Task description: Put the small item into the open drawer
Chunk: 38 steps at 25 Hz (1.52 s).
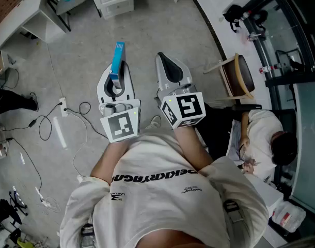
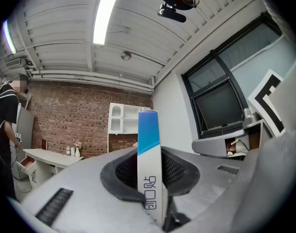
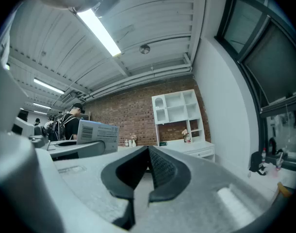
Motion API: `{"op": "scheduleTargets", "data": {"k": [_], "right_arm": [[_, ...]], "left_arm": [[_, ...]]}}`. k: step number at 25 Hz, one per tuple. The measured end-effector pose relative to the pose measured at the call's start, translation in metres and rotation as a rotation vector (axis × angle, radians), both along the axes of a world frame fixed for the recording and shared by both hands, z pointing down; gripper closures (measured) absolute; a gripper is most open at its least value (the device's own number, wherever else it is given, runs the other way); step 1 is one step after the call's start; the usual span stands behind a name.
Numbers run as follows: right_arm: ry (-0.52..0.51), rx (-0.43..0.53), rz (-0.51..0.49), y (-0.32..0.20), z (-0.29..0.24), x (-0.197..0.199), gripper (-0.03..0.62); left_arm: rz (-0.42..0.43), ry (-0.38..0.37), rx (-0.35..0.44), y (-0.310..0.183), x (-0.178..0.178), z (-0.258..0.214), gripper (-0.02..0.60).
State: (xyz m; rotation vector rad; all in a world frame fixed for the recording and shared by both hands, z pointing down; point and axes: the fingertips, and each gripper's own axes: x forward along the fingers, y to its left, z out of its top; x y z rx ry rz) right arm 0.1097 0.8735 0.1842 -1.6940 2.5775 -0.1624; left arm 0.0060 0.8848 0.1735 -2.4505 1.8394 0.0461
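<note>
Left hand-held gripper (image 1: pixel 116 81) level, clamping box (image 1: pixel 118 58); right hand-held gripper (image 1: pixel 170 71) level, closed

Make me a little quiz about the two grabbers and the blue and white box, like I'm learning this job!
1. True or false: the right gripper is shut with nothing in it.
2. Which one holds the blue and white box? A) the left gripper B) the right gripper C) neither
3. Fill in the blank: in the right gripper view, the wall beside the white shelves is made of ____.

Key: 1 true; 2 A; 3 brick.
</note>
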Motion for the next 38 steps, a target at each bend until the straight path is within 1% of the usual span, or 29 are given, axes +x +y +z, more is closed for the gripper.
{"op": "scheduleTargets", "data": {"k": [3, 7, 10, 14, 17, 21, 24, 27, 32, 38], "right_arm": [[-0.015, 0.006, -0.025, 0.005, -0.001, 0.013, 0.599], [0.001, 0.016, -0.085, 0.012, 0.007, 0.026, 0.597], [-0.002, 0.010, -0.085, 0.013, 0.017, 0.035, 0.597], [-0.020, -0.007, -0.077, 0.005, 0.028, 0.044, 0.597], [-0.021, -0.008, -0.074, -0.009, 0.031, 0.045, 0.597], [0.002, 0.013, -0.056, -0.035, 0.033, 0.044, 0.597], [0.013, 0.028, -0.055, -0.068, 0.031, 0.039, 0.597], [0.010, 0.023, -0.051, -0.112, 0.032, 0.033, 0.597], [0.021, 0.014, -0.039, -0.207, 0.027, 0.017, 0.597], [0.007, 0.027, 0.008, -0.333, 0.009, -0.014, 0.597]], "left_arm": [[-0.011, -0.003, 0.004, 0.005, 0.015, 0.000, 0.518], [-0.027, -0.020, 0.021, 0.011, 0.037, 0.003, 0.518], [-0.036, -0.043, -0.001, 0.016, 0.046, 0.016, 0.518], [-0.049, -0.058, -0.036, 0.010, 0.047, 0.033, 0.518], [-0.068, -0.046, -0.046, -0.003, 0.042, 0.040, 0.518], [-0.084, -0.025, -0.047, -0.028, 0.037, 0.048, 0.518], [-0.087, -0.009, -0.039, -0.061, 0.034, 0.051, 0.518], [-0.091, 0.001, -0.029, -0.107, 0.025, 0.051, 0.518], [-0.068, 0.007, -0.026, -0.210, 0.011, 0.042, 0.518], [0.004, -0.018, -0.006, -0.339, -0.010, 0.022, 0.518]]}}
